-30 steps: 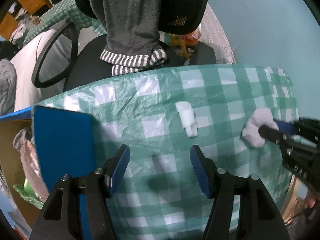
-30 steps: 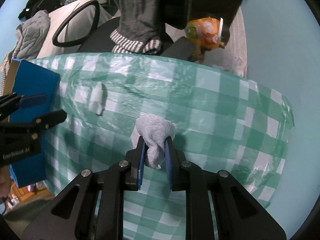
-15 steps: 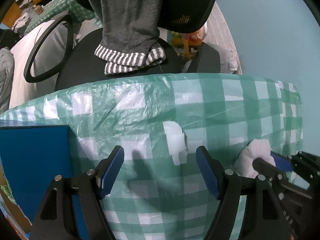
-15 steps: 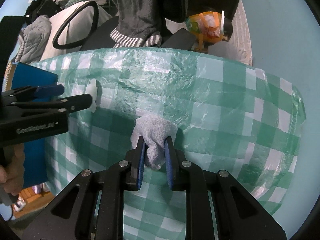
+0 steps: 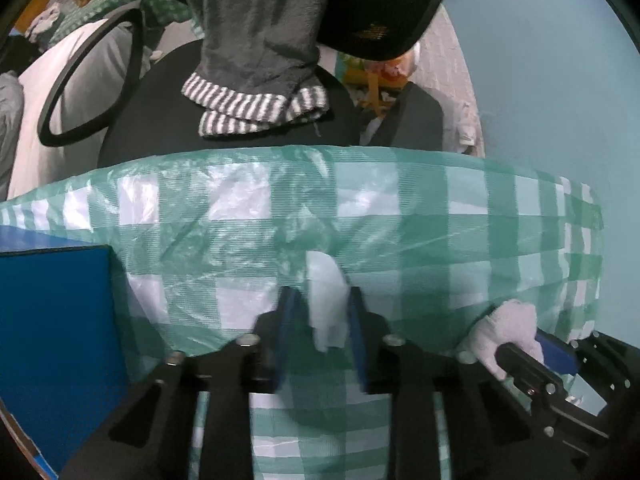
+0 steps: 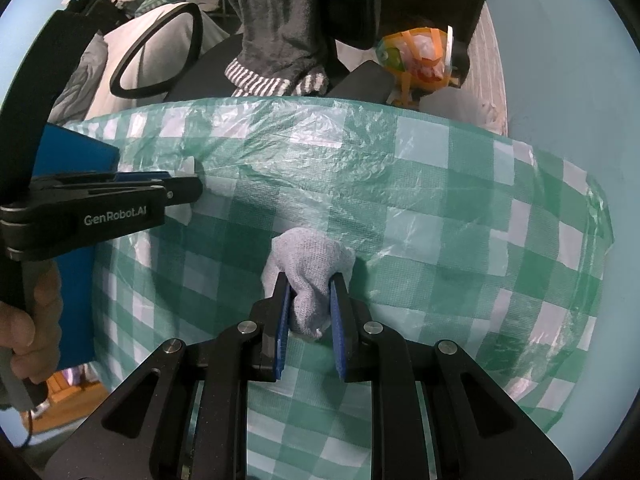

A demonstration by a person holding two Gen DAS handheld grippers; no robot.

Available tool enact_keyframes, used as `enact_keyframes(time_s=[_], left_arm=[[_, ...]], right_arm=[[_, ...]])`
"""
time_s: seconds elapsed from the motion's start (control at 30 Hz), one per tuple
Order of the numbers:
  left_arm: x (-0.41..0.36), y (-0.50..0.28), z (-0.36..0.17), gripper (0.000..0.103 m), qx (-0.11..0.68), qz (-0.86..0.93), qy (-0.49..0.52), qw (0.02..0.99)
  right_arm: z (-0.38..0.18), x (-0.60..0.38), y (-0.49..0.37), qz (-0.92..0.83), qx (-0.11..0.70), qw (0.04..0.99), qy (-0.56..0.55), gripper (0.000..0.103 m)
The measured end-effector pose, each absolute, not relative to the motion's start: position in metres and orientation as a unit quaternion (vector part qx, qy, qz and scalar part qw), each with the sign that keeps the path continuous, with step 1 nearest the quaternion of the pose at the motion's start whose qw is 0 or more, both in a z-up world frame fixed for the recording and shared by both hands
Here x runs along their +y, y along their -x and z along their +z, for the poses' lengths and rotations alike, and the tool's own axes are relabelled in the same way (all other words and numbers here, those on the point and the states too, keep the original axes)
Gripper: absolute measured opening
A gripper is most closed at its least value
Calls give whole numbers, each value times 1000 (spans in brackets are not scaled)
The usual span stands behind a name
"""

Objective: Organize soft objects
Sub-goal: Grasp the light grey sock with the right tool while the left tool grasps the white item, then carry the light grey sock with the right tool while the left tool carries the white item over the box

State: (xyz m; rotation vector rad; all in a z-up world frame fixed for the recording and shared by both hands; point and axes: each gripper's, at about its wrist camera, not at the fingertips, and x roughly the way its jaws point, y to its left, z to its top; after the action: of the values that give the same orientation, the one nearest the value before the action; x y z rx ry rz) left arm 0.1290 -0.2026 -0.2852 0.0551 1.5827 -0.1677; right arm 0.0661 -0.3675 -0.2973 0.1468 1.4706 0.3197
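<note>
Writing: "GenRobot.AI" in white on the black side of the left gripper [image 6: 182, 194], read in the right wrist view; no other text legible.
Surface: green-and-white checked plastic cloth [image 5: 420, 216] over a table, wrinkled and shiny.
Left gripper: [image 5: 320, 320] pointing down at the cloth, blue pads drawn in around a small white folded cloth piece [image 5: 326, 300]; jaws have just been closing, piece sits between them. Frame blurred, pads look to be touching both sides of it.
White piece, right wrist view: mostly hidden behind the left gripper's tip, only white edges show [image 6: 186, 212].
Right gripper: [image 6: 310, 308] clamped on a pale grey knitted cloth wad [image 6: 310, 266]; wad bulges above the pads, lower end pinched between them, just over the checked cloth.
Grey wad, left wrist view: seen at lower right as a whitish lump [image 5: 508, 324] in the right gripper's tip [image 5: 532, 354].
Change from earlier frames: left jaws stood wide apart with the white piece lying free ahead of them on the cloth; now narrow, and the piece is inside them. Right gripper's hold on the wad is unchanged.
Hand: person's fingers [image 6: 32, 320] wrap the left gripper's handle.
Blue box: [image 5: 52, 320] at left edge of table, beside the left gripper.
Behind table: black office chair [image 5: 248, 136] with dark grey towel, striped hem [image 5: 256, 108], draped over its back; orange-taped plastic bag [image 6: 416, 60] nearby.
</note>
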Motion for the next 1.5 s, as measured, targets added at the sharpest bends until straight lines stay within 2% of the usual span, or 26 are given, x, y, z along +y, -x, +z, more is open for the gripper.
enact_keyframes(time_s=[0.13, 0.93, 1.5], left_arm=[[-205, -127, -281, 16, 710, -76, -32, 700], [-177, -93, -226, 16, 669, -100, -55, 734], [-155, -58, -161, 16, 630, -129, -57, 764]], right_arm=[[-294, -366, -65, 146, 665, 730, -63, 17], [-246, -359, -58, 163, 633, 756, -31, 17], [-189, -334, -42, 185, 599, 779, -11, 17]])
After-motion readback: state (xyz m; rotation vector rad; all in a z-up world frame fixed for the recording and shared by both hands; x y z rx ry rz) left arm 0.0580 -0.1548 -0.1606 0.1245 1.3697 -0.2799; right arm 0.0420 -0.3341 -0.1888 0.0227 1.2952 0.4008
